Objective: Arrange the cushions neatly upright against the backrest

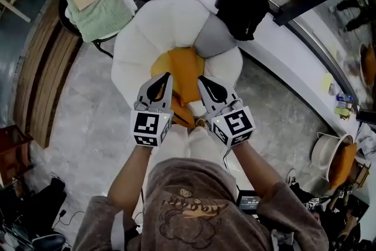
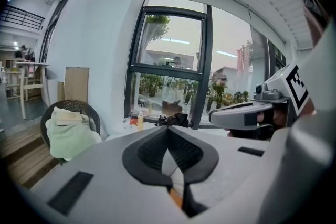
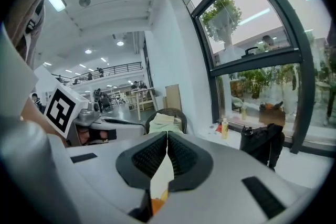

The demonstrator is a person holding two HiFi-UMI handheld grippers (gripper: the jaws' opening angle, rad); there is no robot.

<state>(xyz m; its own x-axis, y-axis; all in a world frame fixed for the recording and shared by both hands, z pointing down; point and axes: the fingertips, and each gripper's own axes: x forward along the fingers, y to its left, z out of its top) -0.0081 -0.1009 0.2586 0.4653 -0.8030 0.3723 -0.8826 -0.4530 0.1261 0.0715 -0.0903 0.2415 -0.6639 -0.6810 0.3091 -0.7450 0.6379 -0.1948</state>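
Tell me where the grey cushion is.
Head view: the grey cushion sits at the white chair's back right, between the orange cushion and the black bag.

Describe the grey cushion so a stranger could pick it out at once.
Find the white petal-shaped chair in the middle of the head view. The grey cushion sits at its right edge, near a black bag on the ledge. It alone is grey; its neighbour is an orange cushion.

Mid-frame, a cushion (image 1: 187, 70) lies on the chair (image 1: 147, 32), above my left gripper (image 1: 168, 76) and right gripper (image 1: 200, 79). A bag (image 1: 242, 9) sits upper right.
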